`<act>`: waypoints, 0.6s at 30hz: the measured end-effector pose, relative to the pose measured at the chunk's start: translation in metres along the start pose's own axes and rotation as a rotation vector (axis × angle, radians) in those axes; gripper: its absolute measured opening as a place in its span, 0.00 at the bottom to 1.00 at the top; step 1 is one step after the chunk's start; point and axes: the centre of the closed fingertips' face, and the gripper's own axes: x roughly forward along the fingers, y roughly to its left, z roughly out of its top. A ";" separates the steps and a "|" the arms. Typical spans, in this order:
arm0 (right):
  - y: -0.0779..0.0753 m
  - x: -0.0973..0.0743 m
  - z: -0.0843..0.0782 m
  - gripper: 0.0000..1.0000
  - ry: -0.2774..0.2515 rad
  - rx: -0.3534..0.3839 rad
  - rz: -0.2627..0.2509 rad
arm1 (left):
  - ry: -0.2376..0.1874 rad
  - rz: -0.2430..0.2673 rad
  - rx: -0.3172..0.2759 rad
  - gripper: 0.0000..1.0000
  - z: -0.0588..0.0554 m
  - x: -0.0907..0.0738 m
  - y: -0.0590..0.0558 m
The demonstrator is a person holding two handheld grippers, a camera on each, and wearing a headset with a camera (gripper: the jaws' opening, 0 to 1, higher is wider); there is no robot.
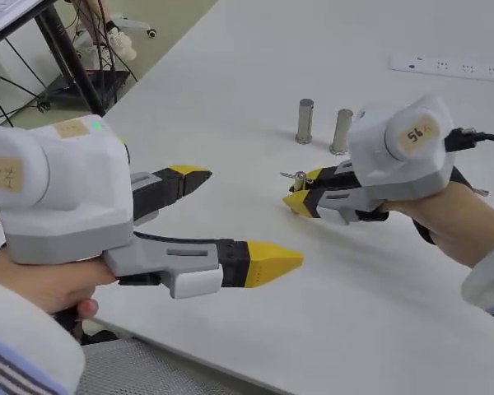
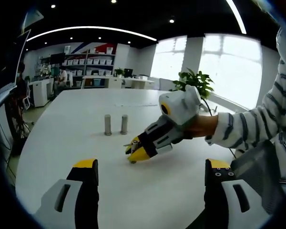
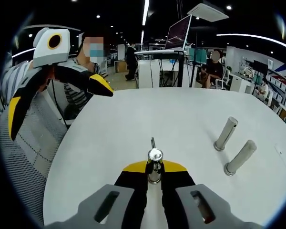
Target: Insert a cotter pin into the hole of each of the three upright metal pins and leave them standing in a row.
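Observation:
My right gripper (image 1: 299, 196) is shut on a short metal pin (image 3: 155, 166), held low over the white table (image 1: 230, 82). A thin cotter pin (image 3: 153, 142) pokes out from that pin's top, also seen in the head view as a cotter pin (image 1: 294, 175). Two more metal pins (image 1: 305, 121) (image 1: 341, 132) stand upright side by side just beyond the right gripper; they appear as pins (image 3: 226, 133) (image 3: 240, 158) and pins (image 2: 107, 125) (image 2: 124, 124). My left gripper (image 1: 240, 218) hovers open and holds nothing, to the left and nearer the table's front edge; its jaws frame the right gripper (image 2: 137, 151).
A white power strip (image 1: 449, 66) lies at the table's far right. The table's left edge (image 1: 160, 70) drops to the floor, with a black stand and cables (image 1: 74, 74) beyond it. A person's striped sleeve (image 2: 257, 124) carries the right gripper.

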 end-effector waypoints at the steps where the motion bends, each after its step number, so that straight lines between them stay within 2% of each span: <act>1: 0.001 0.000 0.000 0.05 -0.004 -0.010 0.002 | 0.000 -0.001 -0.001 0.91 0.000 0.000 0.000; 6: 0.002 0.001 0.000 0.05 -0.010 -0.011 -0.001 | -0.029 -0.013 -0.031 0.90 0.004 0.000 -0.002; 8: 0.004 0.001 0.000 0.09 -0.012 -0.005 0.007 | -0.032 -0.013 -0.031 0.90 0.004 0.000 -0.002; 9: 0.005 0.001 0.000 0.14 -0.017 -0.003 0.008 | -0.031 -0.012 -0.028 0.90 0.004 -0.001 -0.002; 11: 0.008 -0.001 0.005 0.23 -0.059 0.042 0.018 | -0.026 -0.012 -0.023 0.90 0.005 -0.001 -0.002; 13: 0.008 -0.005 0.011 0.34 -0.092 0.040 0.013 | -0.028 -0.013 -0.021 0.90 0.006 -0.001 -0.002; 15: 0.006 -0.010 0.010 0.40 -0.100 0.042 0.006 | -0.031 -0.017 -0.021 0.90 0.008 -0.001 -0.002; 18: 0.003 -0.027 0.011 0.44 -0.093 0.024 -0.013 | -0.034 -0.022 -0.016 0.90 0.011 0.000 -0.003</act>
